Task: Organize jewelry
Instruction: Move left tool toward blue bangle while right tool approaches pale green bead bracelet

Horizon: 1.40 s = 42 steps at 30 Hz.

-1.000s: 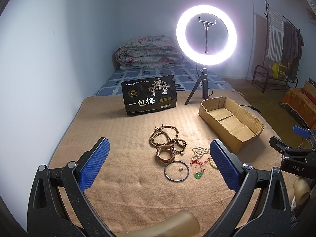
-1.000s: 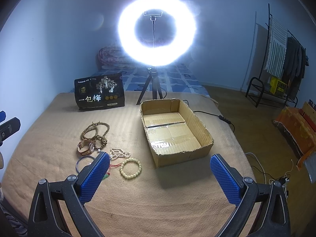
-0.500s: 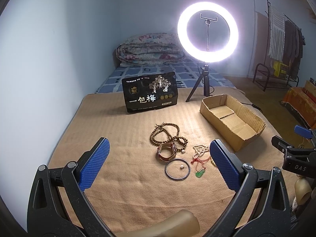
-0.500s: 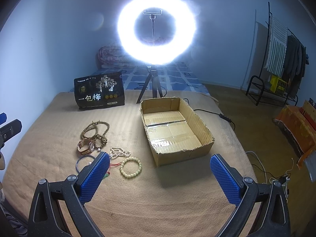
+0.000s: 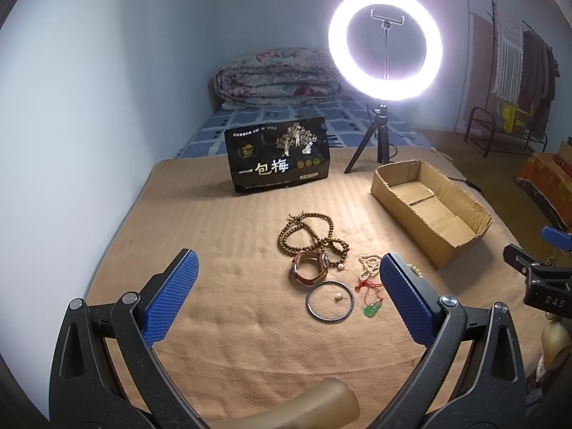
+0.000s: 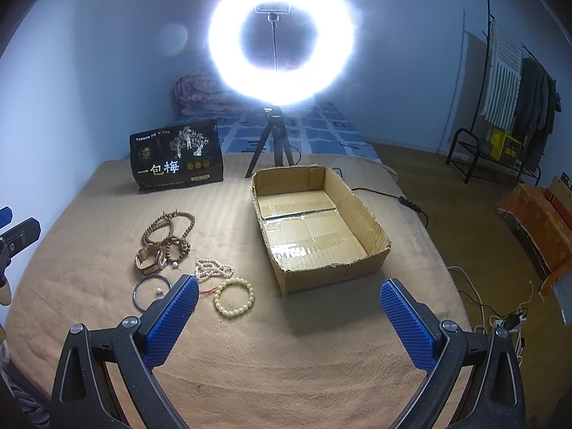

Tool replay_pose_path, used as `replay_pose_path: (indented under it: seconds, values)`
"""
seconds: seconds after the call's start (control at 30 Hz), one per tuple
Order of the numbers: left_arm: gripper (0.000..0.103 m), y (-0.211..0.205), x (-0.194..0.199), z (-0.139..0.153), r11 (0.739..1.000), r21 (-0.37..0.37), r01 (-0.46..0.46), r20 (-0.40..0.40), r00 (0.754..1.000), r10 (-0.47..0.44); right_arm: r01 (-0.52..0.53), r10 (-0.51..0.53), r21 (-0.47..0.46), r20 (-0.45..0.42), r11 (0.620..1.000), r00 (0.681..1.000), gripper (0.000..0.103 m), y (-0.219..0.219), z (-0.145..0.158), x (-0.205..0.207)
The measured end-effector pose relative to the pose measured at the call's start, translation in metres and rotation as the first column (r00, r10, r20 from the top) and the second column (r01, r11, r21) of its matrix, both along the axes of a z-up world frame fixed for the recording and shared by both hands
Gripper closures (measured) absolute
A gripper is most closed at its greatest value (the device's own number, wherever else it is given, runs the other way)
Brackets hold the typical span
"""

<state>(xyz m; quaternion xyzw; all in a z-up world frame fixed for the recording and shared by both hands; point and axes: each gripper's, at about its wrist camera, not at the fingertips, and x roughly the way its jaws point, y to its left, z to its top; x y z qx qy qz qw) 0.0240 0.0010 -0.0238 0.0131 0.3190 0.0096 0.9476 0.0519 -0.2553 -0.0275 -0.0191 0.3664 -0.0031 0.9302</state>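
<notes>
Presently, both grippers stood unloaded. Left gripper: jaws spread wide, nothing between them, held above the blanket and aimed at the jewelry, likely to pick a first piece. Right gripper: jaws likewise wide and bare, hovering between the jewelry and the box, a stance that suits either a pick or a drop.

Jewelry, all loose on the blanket, none yet boxed:
- bangle, thin metal hoop lying flat, a small pearl inside it; nearest the left gripper.
- pendant, green, on red cord, just beside the bangle.
- watch, on its side, touching the wooden beads.
- wooden beads, long strand in loose loops, farthest of the group.
- pearl strand, bunched small.
- pale bracelet, flat, closest to the box.

The box sat open and empty just right of the cluster, apparently the intended destination. Behind stood a black pouch upright and a ring light on its tripod, lighting the work area.
</notes>
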Motion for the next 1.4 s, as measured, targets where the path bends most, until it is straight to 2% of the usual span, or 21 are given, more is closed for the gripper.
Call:
replay_pose_path:
  seconds: [0.33, 0.47, 0.63, 0.8, 0.97, 1.2, 1.4]
  values:
    - [0.000, 0.016, 0.025, -0.018, 0.999, 0.006, -0.033, -0.073, 0.997, 0.034, -0.075, 0.077, 0.029, -0.069, 0.997, 0.995, 0.001, 0.002, -0.016, 0.015]
    - [0.000, 0.024, 0.036, -0.029, 0.999, -0.020, -0.033, -0.126, 0.992, 0.031, -0.127, 0.131, 0.038, -0.108, 0.991, 0.986, 0.006, 0.010, -0.028, 0.021]
    - [0.008, 0.028, 0.047, -0.046, 0.999, -0.030, -0.037, -0.188, 0.982, 0.030, -0.190, 0.195, 0.041, -0.190, 0.981, 0.962, 0.015, 0.022, -0.049, 0.032]
    - [0.010, 0.028, 0.061, -0.072, 0.996, -0.088, -0.022, -0.296, 0.955, -0.005, -0.198, 0.209, 0.069, -0.255, 0.978, 0.944, 0.015, 0.024, -0.068, 0.043]
    - [0.013, 0.017, 0.069, -0.097, 0.993, -0.113, 0.020, -0.379, 0.923, -0.061, -0.208, 0.211, 0.043, -0.314, 0.977, 0.926, 0.016, 0.030, -0.091, 0.059]
    - [0.013, -0.005, 0.079, -0.124, 0.989, -0.133, 0.063, -0.445, 0.888, -0.117, -0.196, 0.210, 0.078, -0.369, 0.978, 0.905, 0.016, 0.028, -0.113, 0.074]
    - [0.013, -0.020, 0.095, -0.149, 0.989, -0.131, 0.063, -0.512, 0.851, -0.122, -0.199, 0.221, 0.098, -0.400, 0.975, 0.889, 0.015, 0.027, -0.129, 0.082]
